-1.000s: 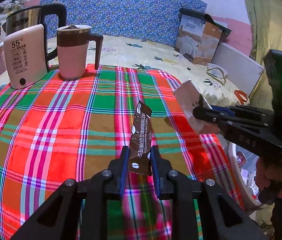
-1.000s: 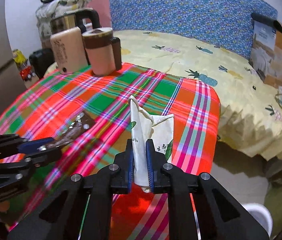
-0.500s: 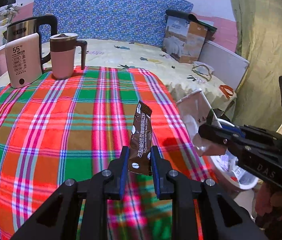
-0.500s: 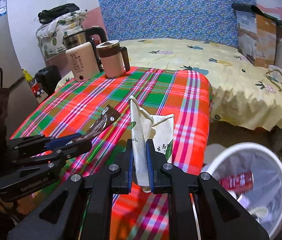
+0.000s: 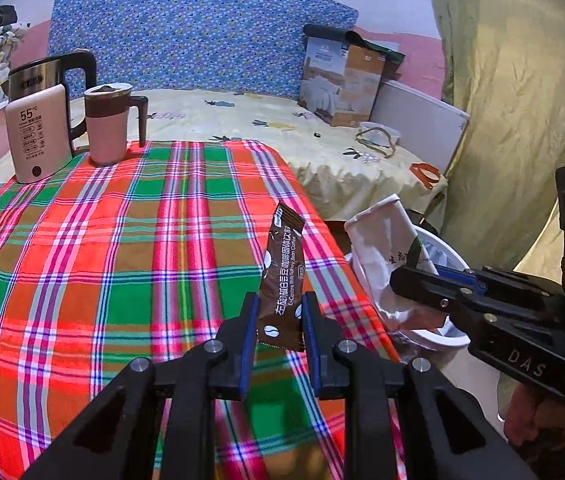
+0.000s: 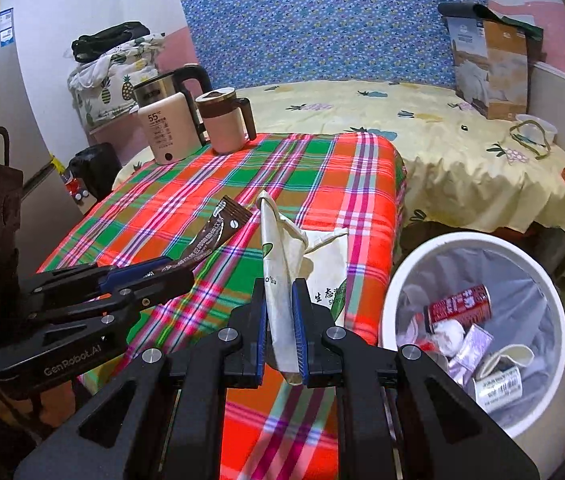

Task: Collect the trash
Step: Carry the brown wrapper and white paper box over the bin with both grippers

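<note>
My left gripper (image 5: pixel 278 320) is shut on a brown coffee sachet (image 5: pixel 282 276) and holds it upright above the plaid table's right part. The sachet also shows in the right wrist view (image 6: pixel 212 236). My right gripper (image 6: pixel 280 328) is shut on a crumpled white paper wrapper (image 6: pixel 282 264), held above the table's right edge, just left of a white trash bin (image 6: pixel 554 312). The bin holds a red can (image 6: pixel 458 304) and several scraps. In the left wrist view the wrapper (image 5: pixel 386 248) hangs over the bin (image 5: pixel 442 332).
A pink mug (image 5: pixel 108 124), a kettle (image 5: pixel 50 76) and a white 55° box (image 5: pixel 38 132) stand at the table's far left corner. A bed with a yellow sheet (image 6: pixel 442 136) lies behind the table. A curtain (image 5: pixel 514 100) hangs at the right.
Both grippers have pulled back and to the right with their trash. The bin has come fully into the right wrist view, and the wrapper is now over its rim side.
</note>
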Tool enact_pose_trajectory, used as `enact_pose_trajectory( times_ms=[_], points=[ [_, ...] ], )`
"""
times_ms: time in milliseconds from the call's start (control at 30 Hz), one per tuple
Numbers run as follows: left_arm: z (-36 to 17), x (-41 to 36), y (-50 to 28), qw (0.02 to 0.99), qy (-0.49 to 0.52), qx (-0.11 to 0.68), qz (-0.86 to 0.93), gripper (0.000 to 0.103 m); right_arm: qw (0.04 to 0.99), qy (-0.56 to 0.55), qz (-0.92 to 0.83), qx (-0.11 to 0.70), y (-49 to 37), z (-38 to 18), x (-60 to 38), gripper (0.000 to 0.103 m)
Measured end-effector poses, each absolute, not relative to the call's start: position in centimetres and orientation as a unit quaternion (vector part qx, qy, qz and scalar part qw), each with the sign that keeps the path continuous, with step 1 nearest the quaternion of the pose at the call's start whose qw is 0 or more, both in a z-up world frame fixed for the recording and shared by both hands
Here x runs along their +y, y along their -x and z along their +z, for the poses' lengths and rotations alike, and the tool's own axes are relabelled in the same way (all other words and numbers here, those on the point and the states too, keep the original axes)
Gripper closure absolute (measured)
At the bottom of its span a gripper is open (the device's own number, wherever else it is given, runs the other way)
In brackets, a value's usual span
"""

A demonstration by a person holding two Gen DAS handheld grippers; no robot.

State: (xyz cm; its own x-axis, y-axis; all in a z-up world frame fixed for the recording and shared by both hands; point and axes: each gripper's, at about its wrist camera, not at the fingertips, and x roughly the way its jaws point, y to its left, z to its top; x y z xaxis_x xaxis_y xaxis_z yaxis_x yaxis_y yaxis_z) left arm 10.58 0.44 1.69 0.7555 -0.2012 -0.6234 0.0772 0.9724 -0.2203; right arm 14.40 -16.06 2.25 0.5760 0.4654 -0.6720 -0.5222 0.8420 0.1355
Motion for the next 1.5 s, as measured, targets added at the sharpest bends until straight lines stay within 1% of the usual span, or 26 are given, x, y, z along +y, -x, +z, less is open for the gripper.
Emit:
enact_pose_trajectory(
  times_ms=[500,1100,1500],
  points=[
    [2.1,-2.4,-10.2,0.932,0.075,0.34,-0.099,0.081,0.896,0.017,0.257,0.361,-13.9,2.1,-18.7,0.089],
    [1.3,-8.1,-12.8,0.92,0.046,0.359,-0.148,0.081,0.912,-0.036,0.184,0.365,-15.0,1.3,-26.0,0.089],
    [0.3,-11.6,-15.0,0.909,0.028,0.376,-0.179,0.081,0.909,-0.068,0.159,0.38,-15.8,-0.1,-28.1,0.089]
  ],
)
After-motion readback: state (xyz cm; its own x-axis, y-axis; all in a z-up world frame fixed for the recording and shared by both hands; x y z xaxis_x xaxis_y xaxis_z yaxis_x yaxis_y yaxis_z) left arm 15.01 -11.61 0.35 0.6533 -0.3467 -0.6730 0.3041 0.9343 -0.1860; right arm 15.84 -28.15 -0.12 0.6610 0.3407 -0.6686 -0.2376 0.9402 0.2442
